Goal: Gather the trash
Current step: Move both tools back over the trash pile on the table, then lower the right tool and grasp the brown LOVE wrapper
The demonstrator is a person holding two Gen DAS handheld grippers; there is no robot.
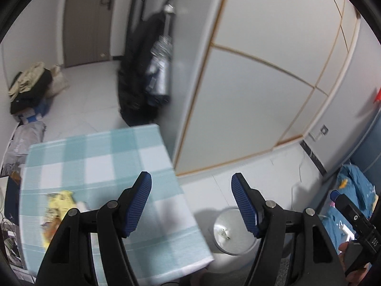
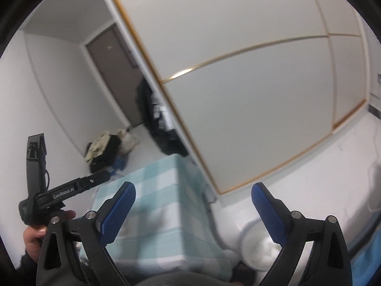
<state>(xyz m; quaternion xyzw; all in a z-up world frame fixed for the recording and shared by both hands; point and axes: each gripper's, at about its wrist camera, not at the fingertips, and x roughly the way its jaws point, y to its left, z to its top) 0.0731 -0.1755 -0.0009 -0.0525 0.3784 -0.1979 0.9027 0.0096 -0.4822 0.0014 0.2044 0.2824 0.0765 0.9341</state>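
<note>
Beside table edge (image 1: 190, 214), bin (image 1: 232, 232), both grippers' jaws apart, yellow wrapper (image 1: 58, 211)

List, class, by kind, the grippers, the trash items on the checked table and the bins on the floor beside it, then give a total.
Grippers: 2, the left gripper and the right gripper, both open
Yellow wrapper on the checked table: 1
White bin on the floor: 1
Total: 4

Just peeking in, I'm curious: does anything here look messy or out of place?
Yes. Crumpled yellow wrappers lie on the checked table at its near left, and clothes are heaped on the floor by the far wall. Both tongs are open and empty.
</note>
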